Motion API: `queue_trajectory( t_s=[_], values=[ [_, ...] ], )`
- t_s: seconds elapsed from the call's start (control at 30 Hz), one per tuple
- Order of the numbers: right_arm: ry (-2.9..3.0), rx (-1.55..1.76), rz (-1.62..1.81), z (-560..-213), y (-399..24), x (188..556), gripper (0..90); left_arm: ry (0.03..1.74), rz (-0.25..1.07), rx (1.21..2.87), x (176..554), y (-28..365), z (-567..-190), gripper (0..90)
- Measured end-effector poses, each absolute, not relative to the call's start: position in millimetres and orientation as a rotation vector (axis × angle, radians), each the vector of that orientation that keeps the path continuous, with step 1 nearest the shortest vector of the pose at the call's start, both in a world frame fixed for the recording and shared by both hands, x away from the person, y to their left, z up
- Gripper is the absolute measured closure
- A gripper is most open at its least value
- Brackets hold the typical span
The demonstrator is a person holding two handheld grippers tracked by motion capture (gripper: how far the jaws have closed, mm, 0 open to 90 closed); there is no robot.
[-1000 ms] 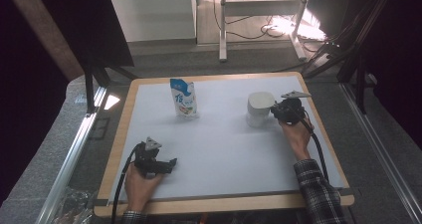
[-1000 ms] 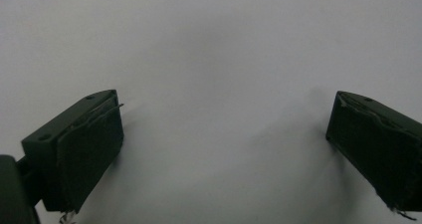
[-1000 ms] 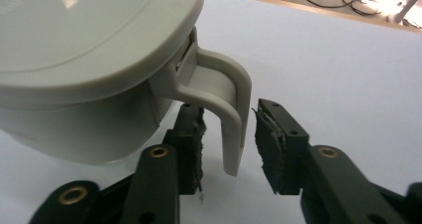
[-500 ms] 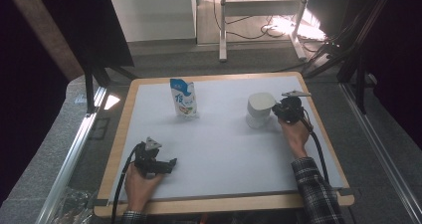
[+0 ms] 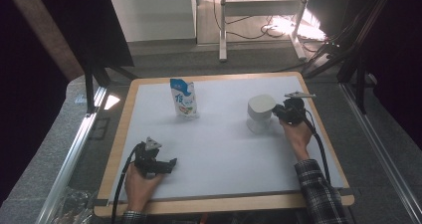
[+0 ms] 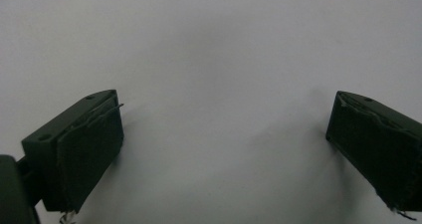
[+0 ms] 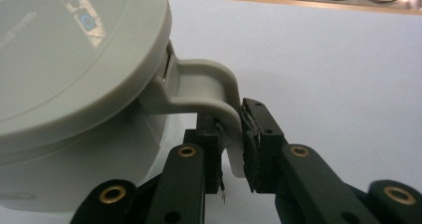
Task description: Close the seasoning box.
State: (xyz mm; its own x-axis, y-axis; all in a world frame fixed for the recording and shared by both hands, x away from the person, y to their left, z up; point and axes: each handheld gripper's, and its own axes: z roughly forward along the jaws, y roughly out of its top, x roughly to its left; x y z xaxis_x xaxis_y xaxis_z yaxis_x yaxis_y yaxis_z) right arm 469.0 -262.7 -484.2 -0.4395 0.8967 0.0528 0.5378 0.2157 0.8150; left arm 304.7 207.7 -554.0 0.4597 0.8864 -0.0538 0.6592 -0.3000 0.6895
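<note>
My right gripper (image 7: 233, 149) fingers have just closed on the jug handle (image 7: 209, 87); lifting remains. Left gripper (image 6: 219, 149) fingers wide, empty.

A blue-and-white pouch (image 5: 183, 98) stands upright toward the far left of a white mat (image 5: 219, 149) covering a wood-edged table (image 5: 117, 149). Beyond the table, the legs of a metal frame (image 5: 222, 30) rise from a grey floor (image 5: 164, 55), with cables (image 5: 259, 27) trailing beside a bright patch of light (image 5: 293, 27). A metal rail (image 5: 74, 154) runs along the table's left side; crumpled clear plastic (image 5: 74, 206) lies near its close end.
</note>
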Motion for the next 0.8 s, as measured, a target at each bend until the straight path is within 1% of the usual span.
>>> queue_trajectory(
  t_s=[0.2, 0.43, 0.8],
  values=[
    [2.112, 1.320, 1.153, -478.8, -263.8, 456.6, 78.8, 1.283, 0.449, 2.059, 304.6, 207.6, -554.0, 1.3],
    [2.172, 1.315, 1.186, -474.7, -262.4, 431.2, 78.9, 1.283, 0.449, 2.059, 304.6, 207.6, -554.0, 1.3],
    [2.181, 1.273, 1.240, -478.5, -253.1, 390.7, 78.7, 1.283, 0.450, 2.061, 304.6, 207.7, -553.9, 1.3]
  ],
)
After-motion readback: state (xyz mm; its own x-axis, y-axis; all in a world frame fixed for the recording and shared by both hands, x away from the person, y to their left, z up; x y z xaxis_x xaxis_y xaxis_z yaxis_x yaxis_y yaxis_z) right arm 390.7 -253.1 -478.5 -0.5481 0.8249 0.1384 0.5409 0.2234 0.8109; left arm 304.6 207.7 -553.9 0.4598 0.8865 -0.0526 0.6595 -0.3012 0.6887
